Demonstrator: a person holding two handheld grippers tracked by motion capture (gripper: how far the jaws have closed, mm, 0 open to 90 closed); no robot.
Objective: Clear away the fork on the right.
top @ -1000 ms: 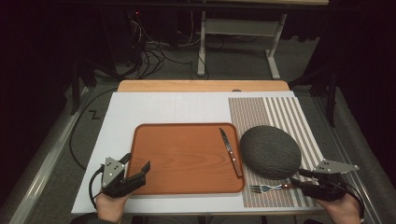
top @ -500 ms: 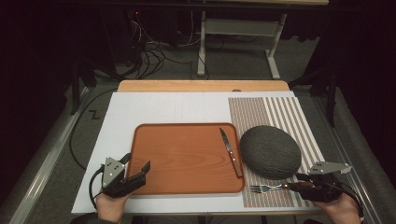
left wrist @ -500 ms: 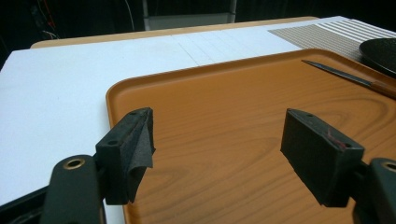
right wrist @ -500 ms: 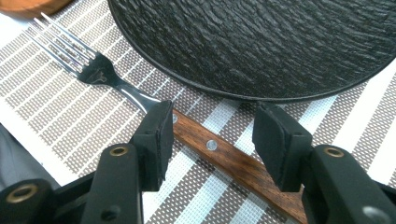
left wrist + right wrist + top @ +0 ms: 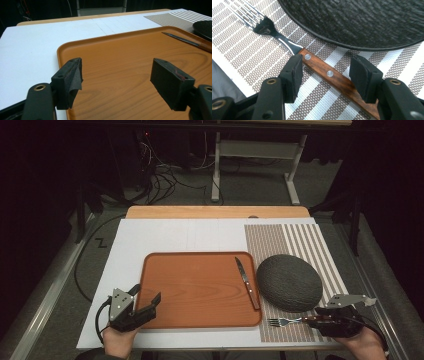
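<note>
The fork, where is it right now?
In the high view the fork lies on the striped placemat at the table's near right, just in front of the dark plate. Its wooden handle sits between the right gripper's open jaws.

**Layout around the tray**

The tray (image 5: 200, 290) lies on the bench (image 5: 150, 240), near its front edge. A knife (image 5: 247, 282) lies in the tray along its right rim. Right of the tray a placemat (image 5: 300, 240) covers the bench, and a plate (image 5: 289, 282) sits on it, just beside the tray. A fork (image 5: 287, 321) lies on the placemat before the plate, off the tray's front right corner, tines toward the tray.
</note>
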